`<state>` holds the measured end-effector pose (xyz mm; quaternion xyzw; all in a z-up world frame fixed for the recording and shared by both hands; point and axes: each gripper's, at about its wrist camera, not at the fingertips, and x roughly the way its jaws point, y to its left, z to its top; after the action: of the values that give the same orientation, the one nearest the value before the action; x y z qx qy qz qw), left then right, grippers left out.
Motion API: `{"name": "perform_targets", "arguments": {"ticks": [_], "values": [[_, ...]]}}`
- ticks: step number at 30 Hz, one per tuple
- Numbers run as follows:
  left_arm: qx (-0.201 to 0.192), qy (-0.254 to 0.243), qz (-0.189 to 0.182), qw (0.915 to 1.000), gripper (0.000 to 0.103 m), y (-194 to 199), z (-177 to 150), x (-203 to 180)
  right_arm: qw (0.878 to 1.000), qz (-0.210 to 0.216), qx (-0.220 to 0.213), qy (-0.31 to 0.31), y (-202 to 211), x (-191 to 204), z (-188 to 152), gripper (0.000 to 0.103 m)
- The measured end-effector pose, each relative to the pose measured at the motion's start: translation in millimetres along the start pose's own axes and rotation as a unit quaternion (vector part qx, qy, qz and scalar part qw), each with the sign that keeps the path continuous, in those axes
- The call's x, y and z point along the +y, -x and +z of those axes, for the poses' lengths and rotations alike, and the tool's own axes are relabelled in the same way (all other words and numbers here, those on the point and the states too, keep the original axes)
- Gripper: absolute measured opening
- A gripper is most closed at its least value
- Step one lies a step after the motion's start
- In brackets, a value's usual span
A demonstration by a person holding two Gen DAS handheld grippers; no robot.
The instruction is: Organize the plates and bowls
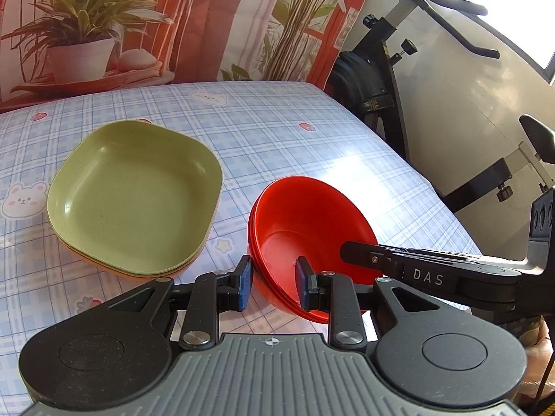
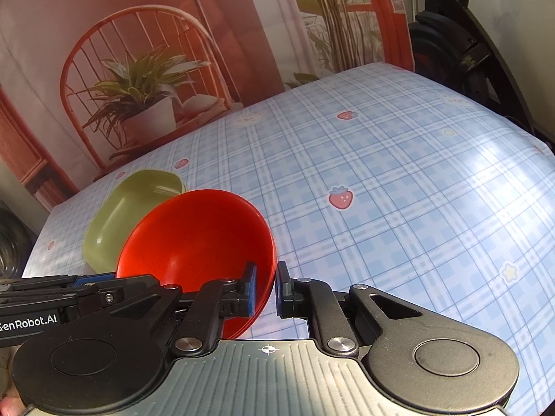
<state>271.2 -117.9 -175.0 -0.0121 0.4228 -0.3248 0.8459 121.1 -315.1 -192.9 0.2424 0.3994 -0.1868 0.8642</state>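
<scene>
A stack of red bowls (image 1: 305,228) is nested together and tilted, held off the table. My left gripper (image 1: 274,286) straddles the stack's near left rim, jaws a little apart with the rim between them. My right gripper (image 2: 267,286) is shut on the stack's right rim (image 2: 194,246); its arm shows in the left wrist view (image 1: 426,270). A green square plate (image 1: 135,194) lies on top of an orange plate (image 1: 163,272) to the left on the table; it also shows in the right wrist view (image 2: 121,215) behind the bowls.
The table has a blue plaid cloth (image 2: 399,190) with strawberry and bear prints. A printed backdrop (image 1: 138,17) hangs behind it. An exercise bike (image 1: 399,79) stands off the table's right edge.
</scene>
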Motion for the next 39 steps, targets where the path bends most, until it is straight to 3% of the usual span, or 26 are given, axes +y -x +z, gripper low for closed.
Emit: {"name": "perform_targets", "arguments": {"ticks": [12, 18, 26, 39], "values": [[-0.04, 0.03, 0.001, 0.9987, 0.028, 36, 43, 47, 0.996, 0.051, -0.044, 0.063, -8, 63, 60, 0.011], [-0.047, 0.054, 0.03, 0.997, 0.028, 50, 60, 87, 0.991, 0.075, -0.025, 0.106, -42, 111, 82, 0.012], [-0.021, 0.058, 0.051, 0.9968, 0.028, 40, 53, 111, 0.988, 0.064, 0.01, 0.137, -76, 140, 78, 0.012], [0.005, 0.063, 0.057, 0.9964, 0.028, 22, 41, 120, 0.989, 0.055, 0.035, 0.13, -91, 137, 61, 0.012]]}}
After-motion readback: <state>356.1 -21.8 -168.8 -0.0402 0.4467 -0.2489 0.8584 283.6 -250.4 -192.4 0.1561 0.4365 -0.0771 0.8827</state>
